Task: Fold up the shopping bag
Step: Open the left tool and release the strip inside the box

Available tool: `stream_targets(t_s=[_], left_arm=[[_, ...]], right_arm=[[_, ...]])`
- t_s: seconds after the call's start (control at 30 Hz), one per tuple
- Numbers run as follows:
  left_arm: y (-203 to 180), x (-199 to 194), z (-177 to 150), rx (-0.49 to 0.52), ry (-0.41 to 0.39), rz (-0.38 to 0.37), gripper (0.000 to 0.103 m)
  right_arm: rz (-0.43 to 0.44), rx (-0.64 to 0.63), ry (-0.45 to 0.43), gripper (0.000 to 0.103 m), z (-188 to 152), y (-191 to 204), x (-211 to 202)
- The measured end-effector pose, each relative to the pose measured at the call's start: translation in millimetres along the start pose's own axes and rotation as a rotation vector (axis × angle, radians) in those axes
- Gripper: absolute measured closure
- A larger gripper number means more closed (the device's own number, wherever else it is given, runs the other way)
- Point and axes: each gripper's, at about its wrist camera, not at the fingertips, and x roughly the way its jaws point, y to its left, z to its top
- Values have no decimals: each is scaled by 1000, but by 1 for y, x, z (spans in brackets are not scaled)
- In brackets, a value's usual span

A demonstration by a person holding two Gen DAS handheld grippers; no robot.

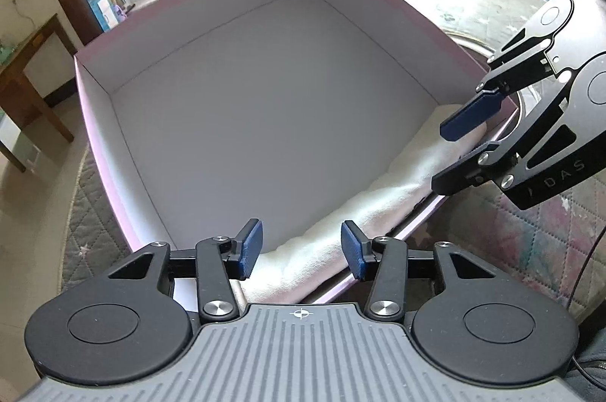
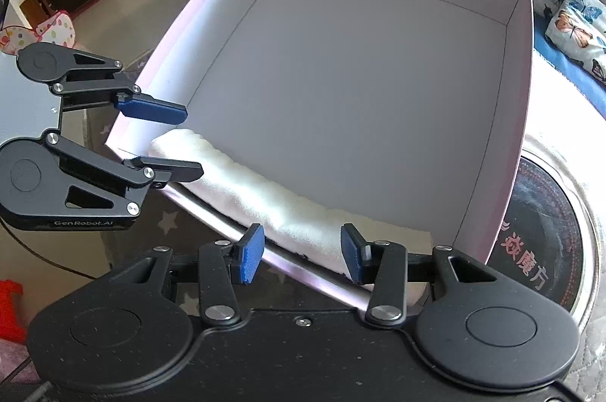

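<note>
Shopping bag (image 1: 360, 212) folded inside box (image 1: 265, 99)

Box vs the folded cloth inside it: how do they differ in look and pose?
The box is stiff, with straight upright walls, pink outside and plain white inside; the cloth is soft, ribbed and cream-white. The box sits wide open and mostly bare inside; the cloth is folded into a long narrow bundle lying flat against the near wall. Both are pale, and both sit just ahead of the left gripper and the right gripper, which touch neither.
</note>
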Motion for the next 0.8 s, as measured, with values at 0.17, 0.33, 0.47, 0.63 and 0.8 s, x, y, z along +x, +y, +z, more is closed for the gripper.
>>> stream_targets(t_s=[0.17, 0.33, 0.47, 0.63, 0.8], left_arm=[[-11, -2, -2, -15, -8, 27, 48], [-14, -6, 2, -30, -11, 36, 47], [-21, -6, -4, -41, -6, 43, 45], [-29, -12, -12, -51, -7, 42, 42], [-35, -16, -17, -61, -6, 42, 40]], right_arm=[[-15, -13, -10, 55, 1, -8, -13], [-18, -11, -17, 55, -8, -7, -20], [-13, -3, -17, 55, -17, -15, -34], [2, 6, -12, 54, -33, 1, -29], [14, 18, 6, 54, -45, 14, -18]])
